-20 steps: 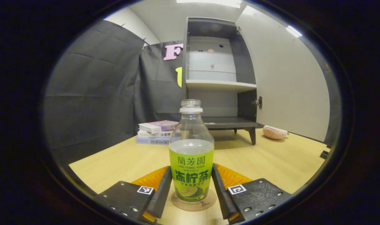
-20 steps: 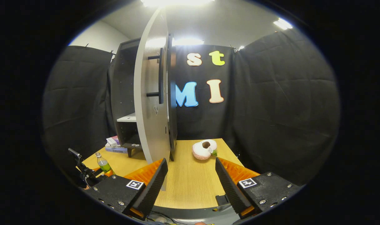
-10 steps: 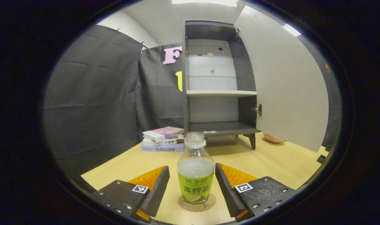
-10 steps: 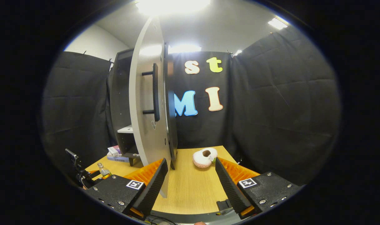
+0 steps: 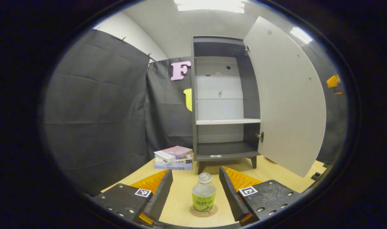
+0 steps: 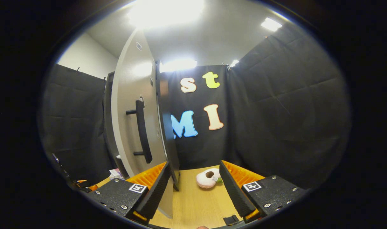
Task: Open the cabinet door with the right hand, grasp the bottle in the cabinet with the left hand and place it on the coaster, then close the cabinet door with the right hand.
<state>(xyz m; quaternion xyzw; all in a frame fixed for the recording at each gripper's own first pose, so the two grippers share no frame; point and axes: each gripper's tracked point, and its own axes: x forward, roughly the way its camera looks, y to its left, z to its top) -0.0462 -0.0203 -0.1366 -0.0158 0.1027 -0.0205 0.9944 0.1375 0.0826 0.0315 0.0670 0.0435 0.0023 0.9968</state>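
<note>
A clear bottle (image 5: 203, 196) with a green label stands upright on a round cork coaster (image 5: 203, 210) on the wooden table. My left gripper (image 5: 196, 190) is open and raised behind it, its fingers wide of the bottle and not touching. The grey cabinet (image 5: 225, 105) stands behind with its door (image 5: 285, 98) swung wide open and its shelves bare. In the right gripper view the door (image 6: 131, 121) is near the left, its dark bar handle (image 6: 142, 130) facing me. My right gripper (image 6: 195, 187) is open, close to the door's lower edge.
A stack of books (image 5: 173, 157) lies left of the cabinet. A pink plush donut (image 6: 208, 178) sits on the table (image 6: 196, 203) right of the door. Part of the other gripper (image 5: 333, 82) shows past the door's edge. Black cloth walls surround the table.
My left gripper has pulled back and up from the bottle, which stays on the coaster. My right gripper has moved closer to the door, so the handle looks larger and lower.
</note>
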